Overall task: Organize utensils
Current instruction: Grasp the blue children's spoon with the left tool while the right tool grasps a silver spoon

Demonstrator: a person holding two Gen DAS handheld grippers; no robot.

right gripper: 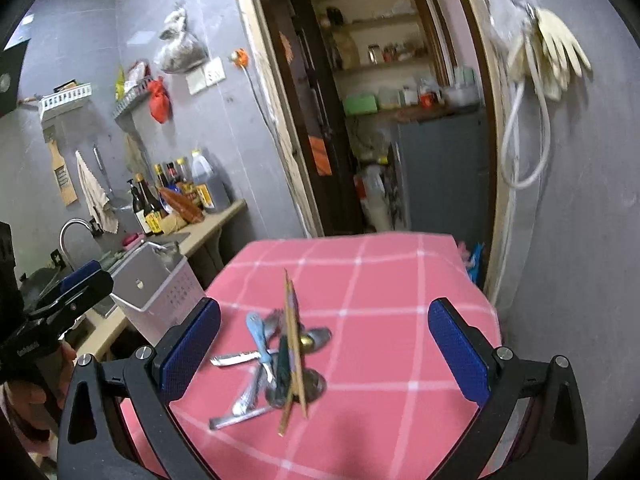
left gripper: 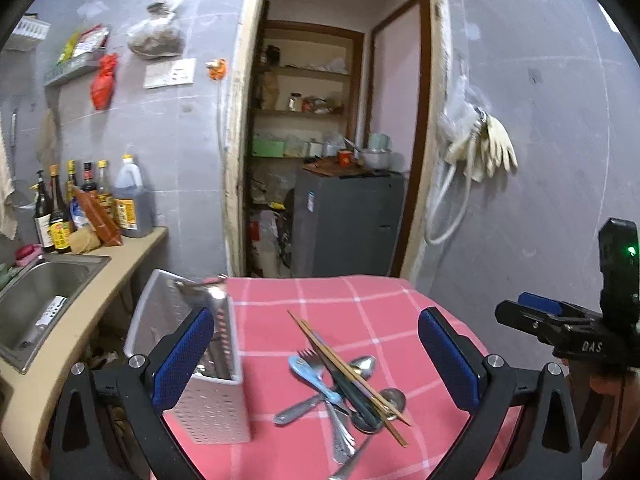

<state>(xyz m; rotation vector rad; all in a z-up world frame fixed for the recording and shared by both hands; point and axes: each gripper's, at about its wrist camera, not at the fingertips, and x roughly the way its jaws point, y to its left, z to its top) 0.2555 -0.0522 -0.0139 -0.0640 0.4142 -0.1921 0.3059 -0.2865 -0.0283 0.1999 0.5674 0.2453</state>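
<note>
A pile of utensils [left gripper: 344,380] lies on the pink checked tablecloth [left gripper: 360,300]: wooden chopsticks [left gripper: 348,372], a blue-handled fork [left gripper: 308,372], metal spoons and a dark-handled piece. A white perforated utensil holder [left gripper: 216,408] stands at the table's left edge, with something metal in it. My left gripper [left gripper: 316,360] hangs open above the table, holder at its left finger, pile ahead between the fingers. My right gripper [right gripper: 326,352] is open too, over the same pile [right gripper: 280,360], with the holder [right gripper: 176,292] to its left. Neither holds anything.
A counter with a steel sink [left gripper: 40,292] and several sauce bottles [left gripper: 80,208] runs along the left. Beyond the table's far edge a doorway opens onto a grey fridge [left gripper: 344,220] and shelves. Gloves [left gripper: 492,144] hang on the right wall. A hand [left gripper: 608,392] holds the right gripper.
</note>
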